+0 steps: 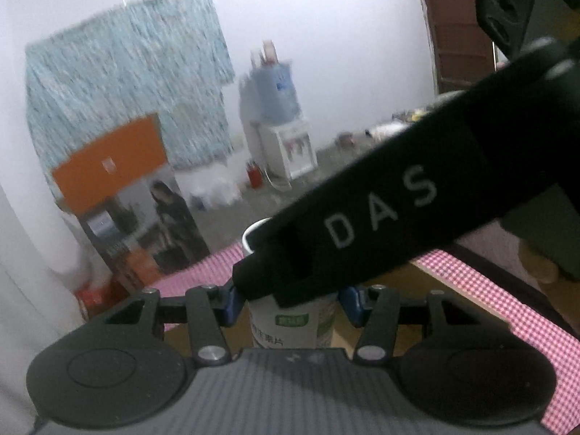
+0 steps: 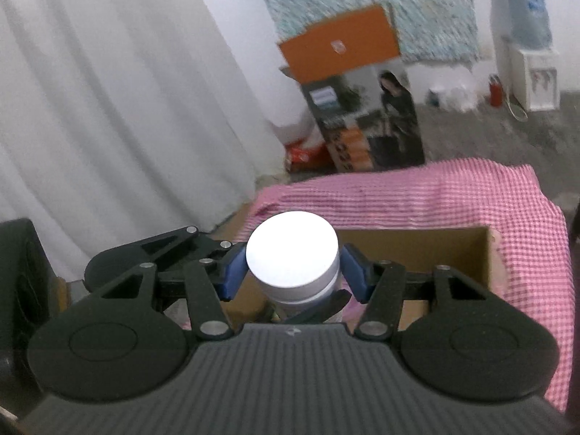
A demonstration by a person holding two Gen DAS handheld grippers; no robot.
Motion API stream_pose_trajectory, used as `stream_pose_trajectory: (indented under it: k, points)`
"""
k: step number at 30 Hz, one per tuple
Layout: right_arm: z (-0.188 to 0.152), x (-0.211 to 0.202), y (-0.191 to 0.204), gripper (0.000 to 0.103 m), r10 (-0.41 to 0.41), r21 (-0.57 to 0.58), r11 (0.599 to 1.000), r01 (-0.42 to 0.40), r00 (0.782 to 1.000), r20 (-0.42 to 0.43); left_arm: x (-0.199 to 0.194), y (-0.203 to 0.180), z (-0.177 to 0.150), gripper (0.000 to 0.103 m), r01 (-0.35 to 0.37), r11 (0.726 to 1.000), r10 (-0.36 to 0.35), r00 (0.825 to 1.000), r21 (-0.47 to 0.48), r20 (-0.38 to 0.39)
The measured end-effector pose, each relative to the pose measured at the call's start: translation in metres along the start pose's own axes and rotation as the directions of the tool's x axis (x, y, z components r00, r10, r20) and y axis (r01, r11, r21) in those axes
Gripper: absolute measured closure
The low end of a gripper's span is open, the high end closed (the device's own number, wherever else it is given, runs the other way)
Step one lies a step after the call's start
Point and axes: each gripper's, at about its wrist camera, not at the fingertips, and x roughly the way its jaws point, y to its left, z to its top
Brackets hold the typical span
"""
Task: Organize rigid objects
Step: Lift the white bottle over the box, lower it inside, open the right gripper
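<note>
A white canister with a green label [image 1: 290, 322] and a white lid [image 2: 291, 250] stands upright between both grippers. My left gripper [image 1: 290, 306] has its blue pads on the canister's body. My right gripper [image 2: 291, 270] has its blue pads [image 2: 232, 272] on the lid and upper wall. The right gripper's black body, marked DAS [image 1: 380, 214], crosses the left wrist view and hides the canister's top. The canister is over an open cardboard box [image 2: 417, 250] on a pink checked cloth [image 2: 453, 195].
A white curtain [image 2: 108, 108] hangs at the left. An orange printed carton [image 2: 362, 108] stands on the floor beyond the cloth. A water dispenser [image 2: 525, 54] stands at the far wall. A dark speaker-like box [image 2: 21, 290] sits at my left.
</note>
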Motion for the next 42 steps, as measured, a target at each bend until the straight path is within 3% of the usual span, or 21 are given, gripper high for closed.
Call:
stream_pose_trajectory:
  k: [6,12,17,23,25,27,35,38,42]
  points:
    - [0.006,0.048,-0.05,0.049,-0.026,0.055,0.998,0.03,0.996,-0.082,0.062,0.005,0.003,0.049,0.046,0.998,-0.05,0.992,-0.038,-0.117]
    - [0.008,0.097,-0.065,0.05,-0.08,0.028,0.996,0.085,0.985,-0.151,0.093,0.018,-0.005,0.049,0.067,0.995,-0.081,0.978,-0.078,-0.194]
    - [0.005,0.117,-0.067,0.051,-0.125,-0.015,0.992,0.124,0.975,-0.183,0.092,0.019,-0.004,0.045,0.075,0.995,-0.087,0.972,-0.066,-0.22]
    - [0.002,0.136,-0.066,0.049,-0.175,-0.062,0.984,0.166,0.961,-0.212,0.092,0.023,-0.002,0.03,0.093,0.995,-0.101,0.972,-0.045,-0.213]
    - [0.002,0.137,-0.063,0.047,-0.175,-0.072,0.984,0.164,0.962,-0.208,0.088,0.022,-0.002,0.026,0.09,0.995,-0.098,0.972,-0.043,-0.212]
    - [0.002,0.134,-0.06,0.038,-0.182,-0.077,0.982,0.169,0.963,-0.201,0.085,0.024,0.0,0.024,0.089,0.995,-0.097,0.973,-0.049,-0.21]
    - [0.009,0.086,-0.041,0.022,-0.161,-0.078,0.985,0.155,0.983,-0.085,0.046,0.037,0.005,0.017,0.099,0.989,-0.116,0.981,-0.114,-0.154]
    - [0.008,0.047,-0.026,0.018,-0.158,-0.074,0.985,0.159,0.987,0.008,0.016,0.041,0.006,0.016,0.112,0.987,-0.124,0.987,-0.114,-0.102]
    - [-0.011,-0.02,0.003,0.001,-0.162,-0.104,0.978,0.181,0.972,0.171,-0.032,0.048,-0.003,0.011,0.115,0.983,-0.115,0.993,-0.143,0.006]
